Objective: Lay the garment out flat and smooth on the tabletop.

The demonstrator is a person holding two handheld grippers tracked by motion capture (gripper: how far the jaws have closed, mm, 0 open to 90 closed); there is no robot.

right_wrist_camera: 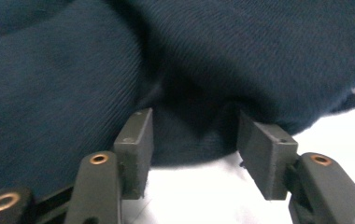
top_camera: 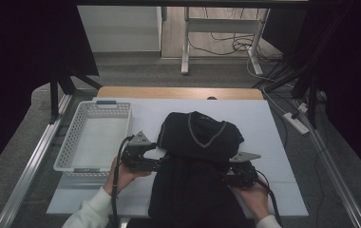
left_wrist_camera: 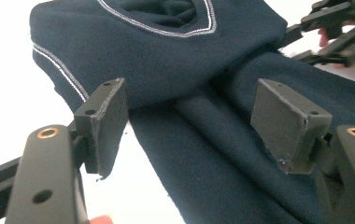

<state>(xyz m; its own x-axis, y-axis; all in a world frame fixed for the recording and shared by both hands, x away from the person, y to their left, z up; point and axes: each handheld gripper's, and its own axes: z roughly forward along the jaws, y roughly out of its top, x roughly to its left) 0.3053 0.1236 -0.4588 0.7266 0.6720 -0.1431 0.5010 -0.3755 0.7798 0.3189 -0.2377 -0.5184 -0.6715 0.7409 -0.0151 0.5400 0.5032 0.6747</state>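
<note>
No brand, label or readable writing is showing on anything here. The dark navy sweater is lying on the white surface, its upper part folded down toward the person so the V-neck collar with its pale trim is facing up on top of the fold; the lower end is hanging over the near edge.

The left claw is sitting at the sweater's left edge, just where the folded part meets the body. In the left gripper view its jaws are standing well apart, with the fabric lying beyond and between them, and the pads are pressing on nothing.

The right claw is lying at the sweater's right edge, near the fold. In the right gripper view its jaws are standing partly open, a rounded bulge of the sweater sitting in the gap; the pads seem to be just clear of the cloth, though the blur is making that hard to judge.

The white perforated basket is standing on the surface just left of the sweater, near the left claw, and is holding nothing.
</note>
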